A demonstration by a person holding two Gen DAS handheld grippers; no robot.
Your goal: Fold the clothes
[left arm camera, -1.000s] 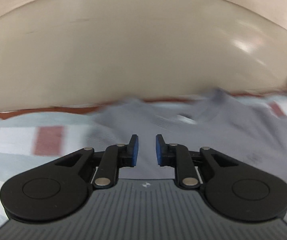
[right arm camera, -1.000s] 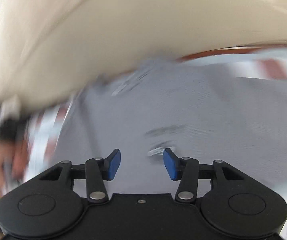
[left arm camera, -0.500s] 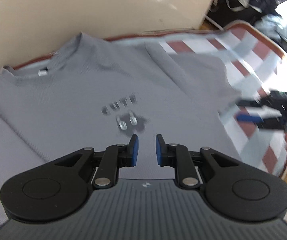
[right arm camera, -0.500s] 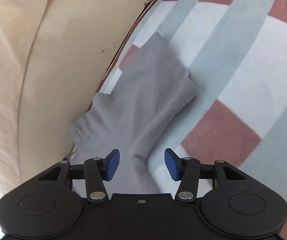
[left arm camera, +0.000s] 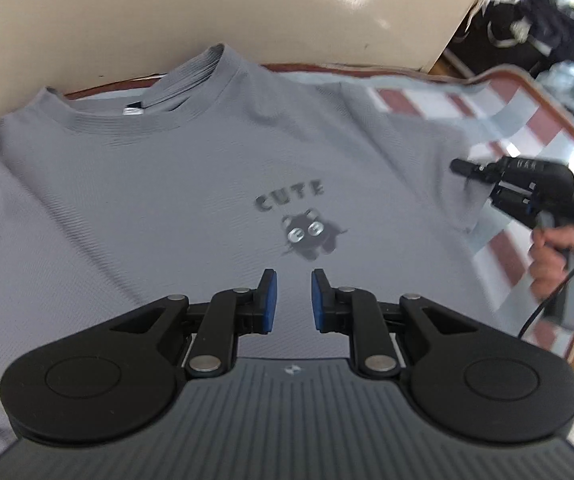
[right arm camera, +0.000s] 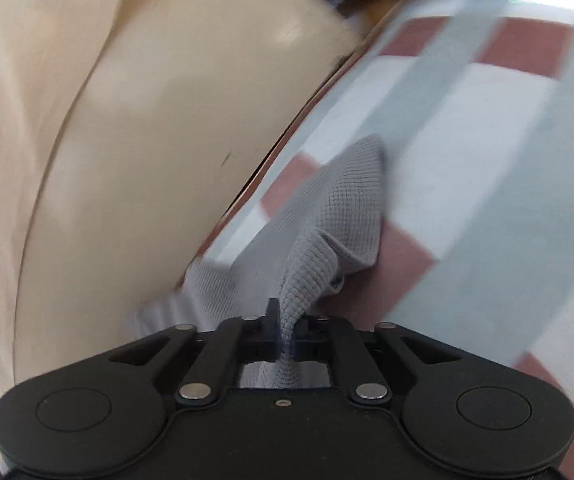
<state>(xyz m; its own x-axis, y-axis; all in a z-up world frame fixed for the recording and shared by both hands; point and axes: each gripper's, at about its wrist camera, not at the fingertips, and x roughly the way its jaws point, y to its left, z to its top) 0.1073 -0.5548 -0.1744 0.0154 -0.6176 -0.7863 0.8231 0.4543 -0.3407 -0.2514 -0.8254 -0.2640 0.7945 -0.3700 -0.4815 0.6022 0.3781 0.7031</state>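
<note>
A grey T-shirt (left arm camera: 167, 200) with a "CUTE" print and a dark cartoon figure lies flat, face up, on a checked bedcover (left arm camera: 523, 120), collar toward the headboard. My left gripper (left arm camera: 290, 296) hovers over the shirt's chest just below the print, its blue pads (left arm camera: 267, 300) a narrow gap apart with nothing between them. My right gripper (right arm camera: 285, 320) is at the shirt's right sleeve (right arm camera: 343, 208). Its jaws are closing and the pads pinch a bunched fold of that sleeve. In the left wrist view the right gripper (left arm camera: 463, 168) shows at the shirt's right edge, held by a person's hand (left arm camera: 555, 264).
A cream padded headboard (left arm camera: 167, 12) runs along the far side of the bed, close to the collar and the sleeve. The bedcover (right arm camera: 487, 140) has red, grey and white checks. Dark clutter (left arm camera: 535, 8) lies beyond the bed's far right corner.
The right gripper's jaws went from wide apart beside the sleeve to shut on it, bunching the fabric. The left gripper moved closer over the chest print, jaws unchanged.
</note>
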